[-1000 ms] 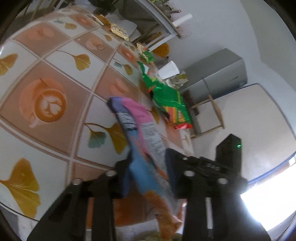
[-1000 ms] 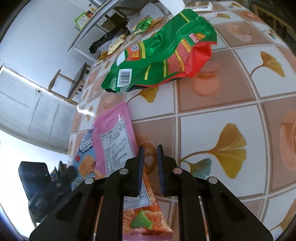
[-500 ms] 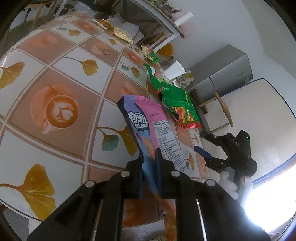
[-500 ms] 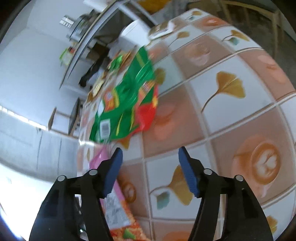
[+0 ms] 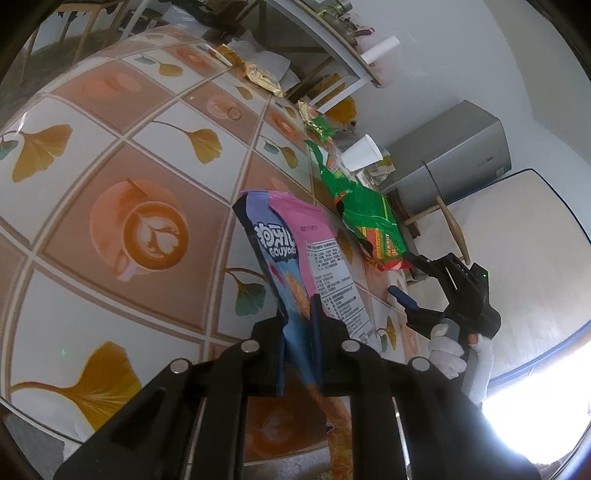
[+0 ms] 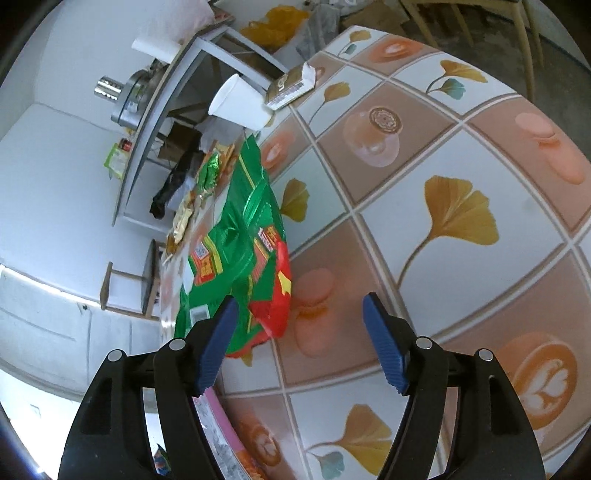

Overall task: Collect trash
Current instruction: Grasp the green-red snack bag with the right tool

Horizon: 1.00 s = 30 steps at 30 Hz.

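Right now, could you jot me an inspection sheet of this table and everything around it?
Surface: tablecloth with ginkgo-leaf and coffee-cup squares.
Job's things: pink snack bag, green snack bag.
Clutter: white paper cup, small wrappers, carton.
Grippers: left gripper shut on the pink snack bag; right gripper open, jaws just widened, near the green snack bag.
Cables: nothing seen.
Surroundings: grey cabinet, shelf, wooden chair.

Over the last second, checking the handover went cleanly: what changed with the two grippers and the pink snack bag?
The left gripper closed on the pink snack bag. The right gripper, shut beside it before, swung toward the green bag; its jaws have just been opening, empty. Green bag and paper cup stayed put.
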{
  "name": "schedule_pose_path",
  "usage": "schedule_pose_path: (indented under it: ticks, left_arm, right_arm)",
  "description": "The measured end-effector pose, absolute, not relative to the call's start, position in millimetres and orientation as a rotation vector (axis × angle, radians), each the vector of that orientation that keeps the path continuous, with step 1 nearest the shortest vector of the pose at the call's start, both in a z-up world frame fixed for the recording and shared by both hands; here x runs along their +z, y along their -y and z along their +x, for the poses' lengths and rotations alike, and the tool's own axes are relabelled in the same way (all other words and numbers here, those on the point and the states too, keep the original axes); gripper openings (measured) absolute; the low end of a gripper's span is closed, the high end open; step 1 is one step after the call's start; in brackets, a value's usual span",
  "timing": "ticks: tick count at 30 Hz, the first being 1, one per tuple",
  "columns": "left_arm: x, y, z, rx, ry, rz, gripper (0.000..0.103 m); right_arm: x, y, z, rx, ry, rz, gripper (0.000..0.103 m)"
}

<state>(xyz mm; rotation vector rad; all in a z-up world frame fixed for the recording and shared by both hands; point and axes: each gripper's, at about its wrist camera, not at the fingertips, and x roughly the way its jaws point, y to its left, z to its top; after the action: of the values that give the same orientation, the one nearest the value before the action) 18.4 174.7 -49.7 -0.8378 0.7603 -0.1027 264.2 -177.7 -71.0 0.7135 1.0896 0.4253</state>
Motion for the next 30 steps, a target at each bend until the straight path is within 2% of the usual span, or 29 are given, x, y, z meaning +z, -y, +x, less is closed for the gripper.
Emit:
schedule_pose_path:
  ticks: [13, 22, 25, 30]
  left_arm:
    - [-53.6, -178.1, 11.5, -0.098, -0.766, -0.868, 0.011]
    - [-53.2, -176.1, 7.4, -0.099, -0.773, -0.872, 0.011]
    - [-53.1, -174.8, 6.9, -0.096, -0.775, -0.871, 0.011]
    - [-54.0, -174.3, 7.5, -0.094, -0.778, -0.872, 0.011]
  right_arm:
    - [-75.3, 182.3, 278.5, 0.413, -1.027, 0.811, 0.067]
    - [-76.2, 172.7, 291.1, 0.406, -0.999, 0.816, 0.059]
    - [-76.5, 164.6, 292.1, 0.417, -1.001, 0.795, 0.055]
    - [-77.9, 154.5, 294.9, 0.411, -1.013, 0.757, 0.037]
